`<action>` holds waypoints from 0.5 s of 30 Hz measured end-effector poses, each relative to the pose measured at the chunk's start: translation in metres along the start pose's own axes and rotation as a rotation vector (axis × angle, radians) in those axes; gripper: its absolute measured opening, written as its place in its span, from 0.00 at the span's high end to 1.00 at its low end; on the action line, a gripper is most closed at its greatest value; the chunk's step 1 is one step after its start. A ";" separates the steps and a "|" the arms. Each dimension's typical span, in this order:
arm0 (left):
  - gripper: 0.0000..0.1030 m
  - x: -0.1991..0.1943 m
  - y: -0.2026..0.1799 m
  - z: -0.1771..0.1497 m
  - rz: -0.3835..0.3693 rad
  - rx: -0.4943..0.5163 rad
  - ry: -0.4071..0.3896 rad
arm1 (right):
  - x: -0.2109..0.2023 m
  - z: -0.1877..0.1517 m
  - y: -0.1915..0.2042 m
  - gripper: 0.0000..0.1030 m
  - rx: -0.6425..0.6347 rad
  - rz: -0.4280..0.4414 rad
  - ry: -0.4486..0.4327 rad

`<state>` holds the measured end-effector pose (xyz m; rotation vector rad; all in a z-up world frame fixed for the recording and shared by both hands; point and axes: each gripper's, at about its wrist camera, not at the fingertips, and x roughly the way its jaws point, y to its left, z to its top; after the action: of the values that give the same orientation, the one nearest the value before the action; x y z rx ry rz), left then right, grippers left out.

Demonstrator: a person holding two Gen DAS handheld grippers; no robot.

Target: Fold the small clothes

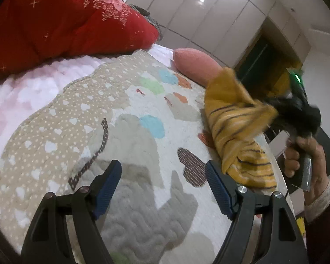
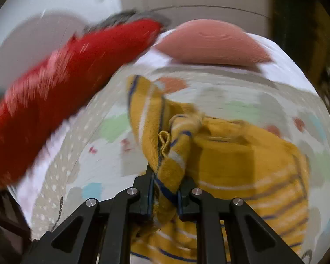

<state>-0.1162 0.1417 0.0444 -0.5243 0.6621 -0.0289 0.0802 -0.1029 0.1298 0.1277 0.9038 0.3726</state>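
The right gripper (image 2: pixel 165 189) is pinching a bunched edge of the mustard striped garment (image 2: pixel 242 165), holding it lifted over the right side of the patchwork quilt (image 1: pixel 99 121). The left gripper (image 1: pixel 162 182) is hovering wide and empty above the quilt's near part.

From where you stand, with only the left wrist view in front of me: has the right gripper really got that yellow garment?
Observer: Yes. The right gripper is shut on a bunched fold of the yellow garment, cloth pinched between its pads.
Operator: Which part is pinched?
Observer: A striped hem; a small yellow loop sticks up just beyond the pads.
Operator: Does all of it hang free?
Observer: Cannot tell; the right wrist view is blurred. The garment spreads out beyond the pads over the quilt.
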 end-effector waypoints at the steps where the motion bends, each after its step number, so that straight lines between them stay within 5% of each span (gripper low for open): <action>1: 0.25 -0.001 -0.004 0.000 -0.003 0.002 0.010 | -0.010 -0.004 -0.028 0.84 0.056 0.006 -0.017; 8: 0.25 0.010 -0.051 -0.003 -0.005 0.094 0.061 | -0.027 -0.069 -0.194 0.80 0.382 0.005 -0.014; 9: 0.25 0.013 -0.060 -0.005 -0.012 0.108 0.074 | -0.023 -0.079 -0.209 0.77 0.418 0.034 -0.005; 11: 0.25 0.016 -0.076 -0.009 -0.025 0.143 0.094 | -0.028 -0.094 -0.230 0.55 0.483 0.061 -0.035; 15: 0.25 0.021 -0.104 -0.011 -0.021 0.229 0.107 | -0.063 -0.102 -0.247 0.53 0.498 0.025 -0.119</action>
<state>-0.0916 0.0420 0.0736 -0.3107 0.7475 -0.1521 0.0296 -0.3602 0.0492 0.6127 0.8626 0.1539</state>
